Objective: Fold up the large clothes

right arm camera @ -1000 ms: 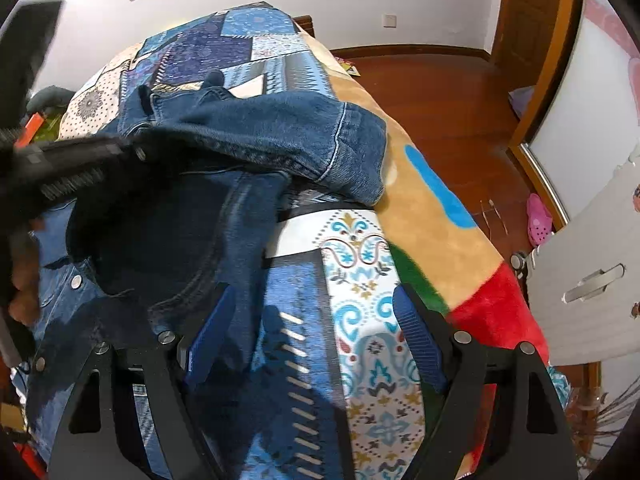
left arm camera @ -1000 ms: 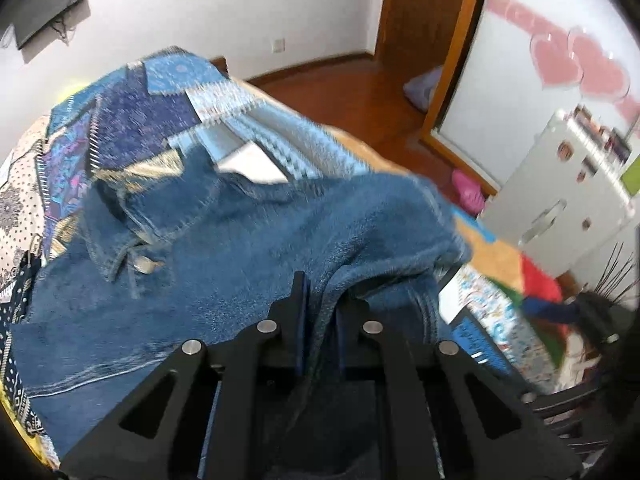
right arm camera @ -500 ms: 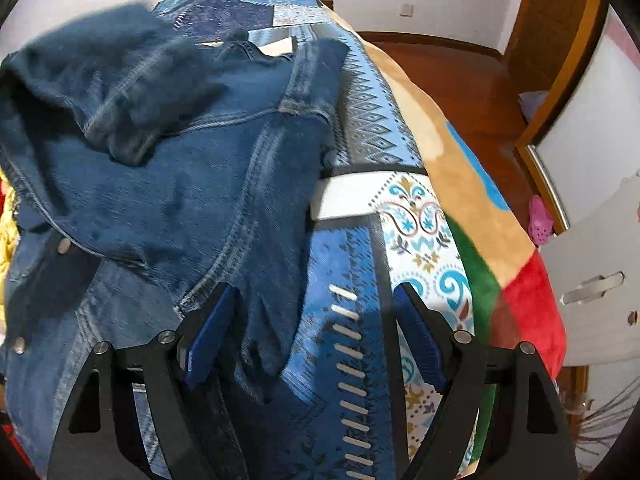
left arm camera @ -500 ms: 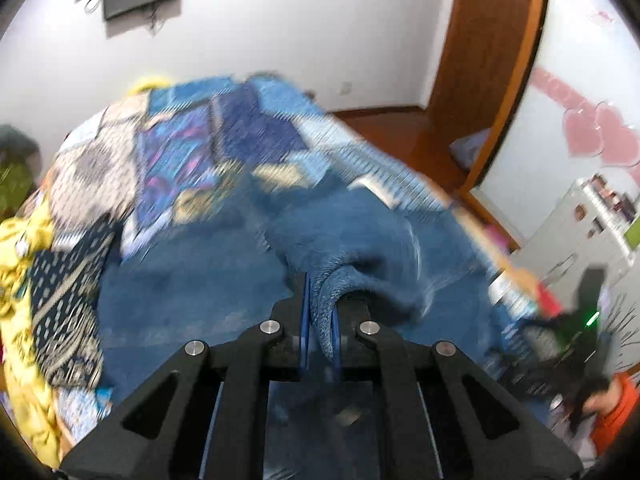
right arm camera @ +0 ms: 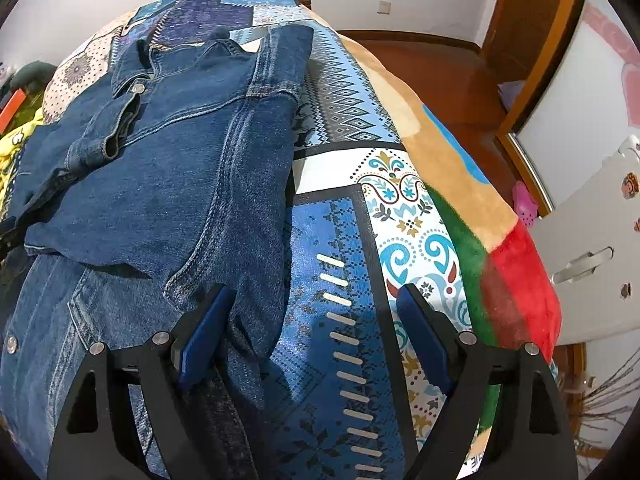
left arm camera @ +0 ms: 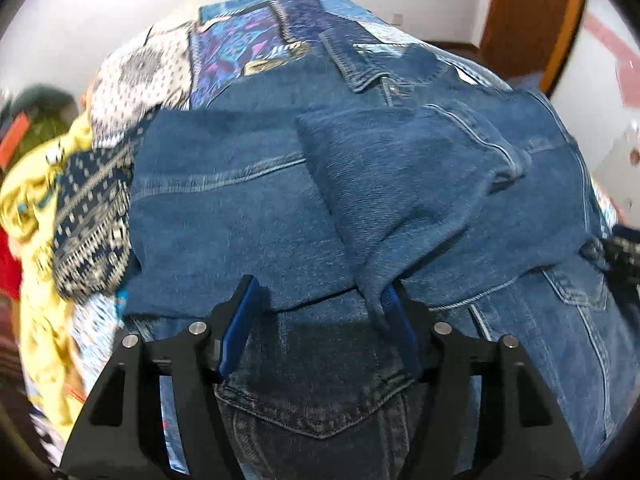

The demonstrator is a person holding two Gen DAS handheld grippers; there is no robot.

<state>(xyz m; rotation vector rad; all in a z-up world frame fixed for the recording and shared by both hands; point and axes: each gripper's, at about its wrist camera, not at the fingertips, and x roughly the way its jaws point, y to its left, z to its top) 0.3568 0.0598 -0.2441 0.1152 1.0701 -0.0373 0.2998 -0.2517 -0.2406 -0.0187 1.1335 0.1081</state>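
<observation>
Released half a second ago, the sleeve [left arm camera: 400, 184] now lies folded across the denim jacket [right arm camera: 168, 184] on the bed [right arm camera: 360, 216]. Both my left hand-held gripper [left arm camera: 320, 320] and right hand-held gripper [right arm camera: 312, 320] gape wide, empty; that fold looks done.

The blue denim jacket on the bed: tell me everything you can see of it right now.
The blue denim jacket lies flat on the patchwork bedspread, collar at the far end, metal snap buttons showing. Both sleeves are folded across its body, one cuff lying on top. The open left gripper sits over it, a fold of sleeve against one finger; the open right gripper straddles its edge.
</observation>
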